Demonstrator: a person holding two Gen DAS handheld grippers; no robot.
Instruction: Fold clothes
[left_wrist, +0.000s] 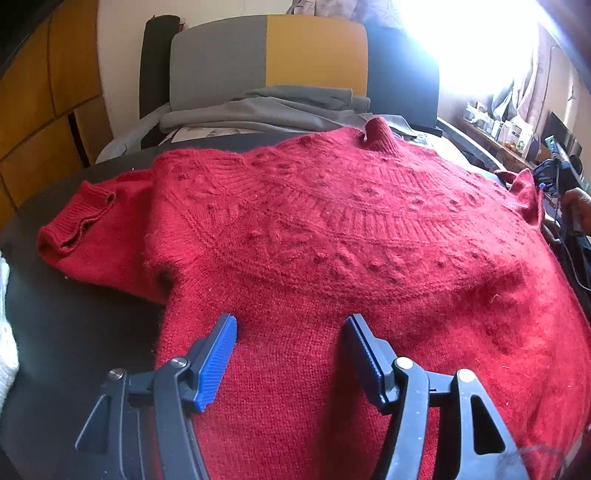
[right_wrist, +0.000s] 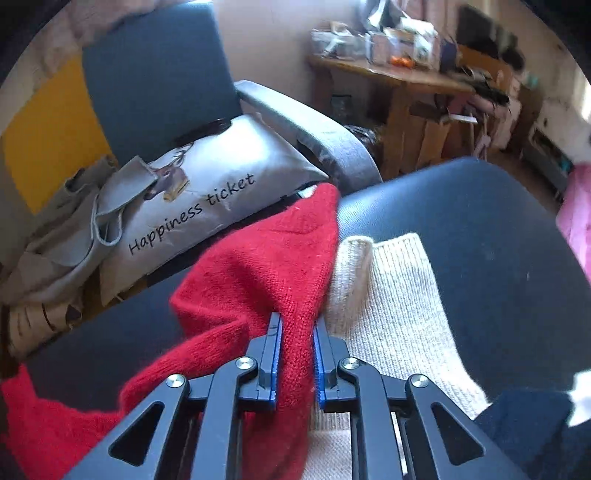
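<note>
A red knitted sweater lies spread flat on a dark round table, neck toward the far side, one sleeve folded in at the left. My left gripper is open and hovers just over the sweater's lower body. My right gripper is shut on a bunched part of the red sweater and lifts it off the table. In the left wrist view the right gripper shows at the far right edge, holding the sweater's right sleeve end.
A cream knitted garment lies on the table under the right gripper. A chair holds grey clothes and a "Happiness ticket" cushion. A cluttered wooden desk stands behind.
</note>
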